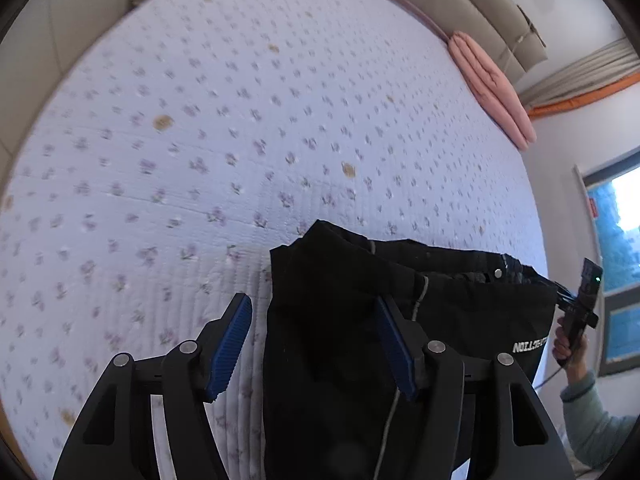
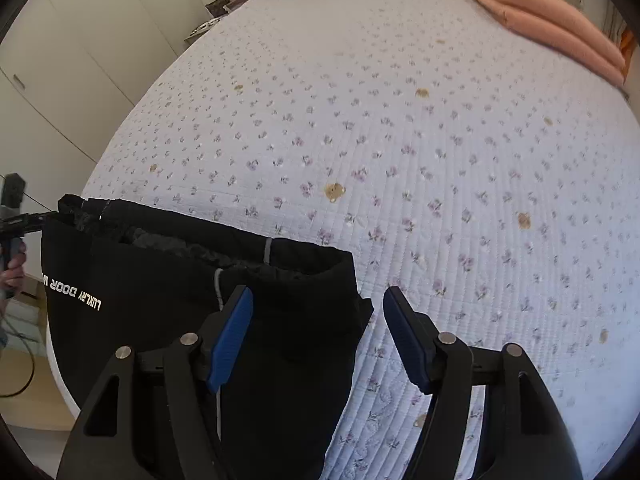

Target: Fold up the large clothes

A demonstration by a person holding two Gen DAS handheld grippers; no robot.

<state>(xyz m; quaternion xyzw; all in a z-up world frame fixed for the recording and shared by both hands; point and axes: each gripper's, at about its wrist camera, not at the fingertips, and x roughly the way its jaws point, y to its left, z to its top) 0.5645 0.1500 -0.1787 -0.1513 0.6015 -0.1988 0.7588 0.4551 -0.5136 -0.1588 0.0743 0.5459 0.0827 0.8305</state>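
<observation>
Lying folded at the bed's (image 2: 400, 140) near edge, the black garment (image 2: 200, 320) is being straddled by both spread, empty claws, left (image 1: 314, 350) and right (image 2: 318, 346), likely released for regripping.

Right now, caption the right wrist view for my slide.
Open right gripper hovers over the black garment lying on a floral quilt.

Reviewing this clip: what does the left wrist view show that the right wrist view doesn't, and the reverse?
Only the left wrist view: a bright window at the right edge and a grey-green sleeve.

Only the right wrist view: white wardrobe doors beyond the bed.

Both: the black folded garment with white lettering, the quilted floral bedspread, the folded pink blanket, and open jaws.
</observation>
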